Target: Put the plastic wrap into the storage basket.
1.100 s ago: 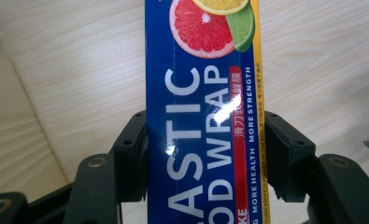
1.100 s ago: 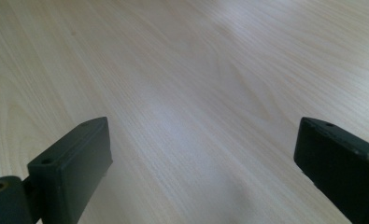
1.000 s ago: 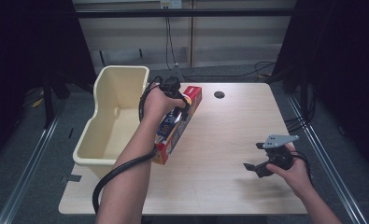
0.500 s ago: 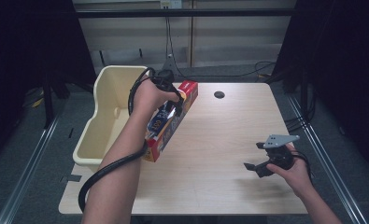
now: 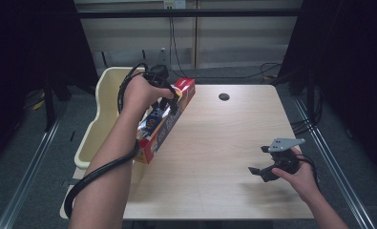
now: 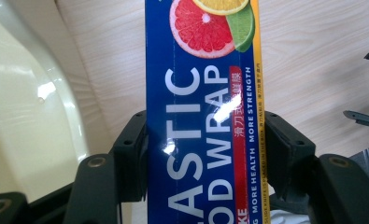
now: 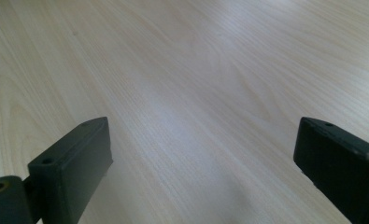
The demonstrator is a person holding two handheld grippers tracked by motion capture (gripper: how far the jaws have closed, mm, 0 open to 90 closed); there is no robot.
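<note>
A long blue and red plastic food wrap box (image 5: 163,121) hangs tilted above the table's left edge, beside the cream tub. My left gripper (image 5: 169,102) is shut on it near its far end. In the left gripper view both black jaws press the sides of the plastic food wrap box (image 6: 203,116), whose label shows citrus slices; my left gripper (image 6: 205,154) points down at the table. My right gripper (image 5: 260,162) rests low over the table's right front part, jaws wide apart. Bare wood lies between the jaws of my right gripper (image 7: 201,163).
A cream plastic tub (image 5: 105,114) stands off the table's left edge; its rim (image 6: 37,107) lies just left of the box. A dark round hole (image 5: 224,97) sits in the wooden table (image 5: 224,143) near the far edge. Cables hang behind the table.
My left hand has lifted the box and carried it leftward, toward the tub. The box's near end has come up off the table. My right hand has stayed still.
</note>
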